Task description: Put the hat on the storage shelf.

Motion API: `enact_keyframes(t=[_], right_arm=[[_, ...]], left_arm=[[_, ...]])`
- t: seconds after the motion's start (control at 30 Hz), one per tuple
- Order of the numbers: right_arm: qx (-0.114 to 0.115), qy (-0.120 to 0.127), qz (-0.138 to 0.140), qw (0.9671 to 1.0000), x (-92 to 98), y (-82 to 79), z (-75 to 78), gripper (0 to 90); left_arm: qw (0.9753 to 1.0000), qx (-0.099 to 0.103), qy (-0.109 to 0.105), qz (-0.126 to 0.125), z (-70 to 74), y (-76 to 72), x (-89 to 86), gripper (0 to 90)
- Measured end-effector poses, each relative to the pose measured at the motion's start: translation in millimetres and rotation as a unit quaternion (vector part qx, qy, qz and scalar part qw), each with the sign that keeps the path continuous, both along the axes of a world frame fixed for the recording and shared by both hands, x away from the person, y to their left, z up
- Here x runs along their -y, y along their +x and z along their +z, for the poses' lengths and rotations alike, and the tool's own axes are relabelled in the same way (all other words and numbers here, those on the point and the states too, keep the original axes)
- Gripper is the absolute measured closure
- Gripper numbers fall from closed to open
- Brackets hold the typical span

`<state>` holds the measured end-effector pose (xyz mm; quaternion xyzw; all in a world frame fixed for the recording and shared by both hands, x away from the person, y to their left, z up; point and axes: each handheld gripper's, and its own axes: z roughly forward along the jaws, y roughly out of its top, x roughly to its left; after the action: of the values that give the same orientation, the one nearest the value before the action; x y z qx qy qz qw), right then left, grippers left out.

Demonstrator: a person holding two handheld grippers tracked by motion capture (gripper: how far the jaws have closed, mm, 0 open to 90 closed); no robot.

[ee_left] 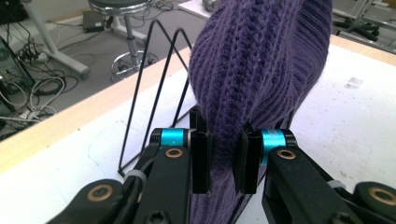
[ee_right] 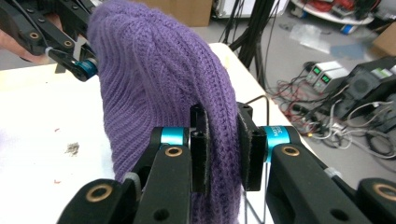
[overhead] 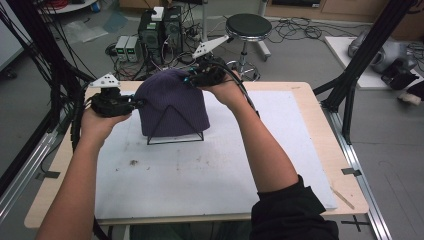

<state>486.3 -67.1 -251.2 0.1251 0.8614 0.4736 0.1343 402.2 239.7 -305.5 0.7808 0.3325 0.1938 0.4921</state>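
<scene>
A purple knitted beanie (overhead: 170,102) hangs over a black wire stand (overhead: 175,137) near the back of the table. My left gripper (overhead: 136,103) pinches the hat's left side; in the left gripper view the knit (ee_left: 261,60) is squeezed between the two pads (ee_left: 201,158). My right gripper (overhead: 192,79) grips the hat's top right edge, and in the right gripper view the knit (ee_right: 154,79) is clamped between its pads (ee_right: 200,154). The left gripper (ee_right: 88,65) also shows at the hat's far side there.
A white mat (overhead: 210,165) covers the wooden table (overhead: 325,150). Beyond the far edge stand a black stool (overhead: 247,27), electronics boxes (overhead: 160,30) and tangled cables. Black frame posts (overhead: 365,60) rise at the right and left.
</scene>
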Motion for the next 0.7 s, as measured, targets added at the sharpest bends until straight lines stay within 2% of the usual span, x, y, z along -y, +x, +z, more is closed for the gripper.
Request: enact_keyframes(t=[0.27, 0.33, 0.4, 0.47, 0.57, 0.63, 0.7], right_arm=[[-0.021, -0.008, 0.004, 0.9997, 3.2, -3.2, -22.5, 77.5], [-0.017, 0.001, 0.005, 0.9998, 3.9, -5.1, -25.4, 76.6], [-0.023, -0.002, 0.002, 0.9997, 3.8, -5.0, -27.6, 69.7], [-0.026, -0.004, -0.013, 0.9996, 4.1, -4.6, -27.9, 57.6], [-0.028, -0.005, -0.029, 0.9992, 7.8, -4.8, -25.8, 42.5], [-0.038, 0.001, -0.037, 0.9986, 13.2, -5.2, -23.0, 37.5], [-0.031, 0.012, -0.047, 0.9984, 23.9, -8.8, -15.7, 32.7]], left_arm=[[0.9999, -0.015, 0.005, -0.001, -19.0, -1.0, 1.0, 78.7], [0.9999, -0.016, 0.002, 0.002, -22.0, -1.3, 1.2, 78.1], [0.9999, -0.016, 0.003, 0.005, -22.1, -1.6, 1.4, 76.1], [0.9999, -0.013, 0.005, 0.008, -20.7, -2.5, 1.7, 71.5], [0.9997, -0.007, 0.005, 0.022, -17.5, -4.6, 1.4, 56.7], [0.9995, 0.0, 0.0, 0.03, -13.4, -7.0, -0.1, 50.9], [0.9994, 0.007, -0.003, 0.035, -8.5, -10.0, -1.3, 43.6]])
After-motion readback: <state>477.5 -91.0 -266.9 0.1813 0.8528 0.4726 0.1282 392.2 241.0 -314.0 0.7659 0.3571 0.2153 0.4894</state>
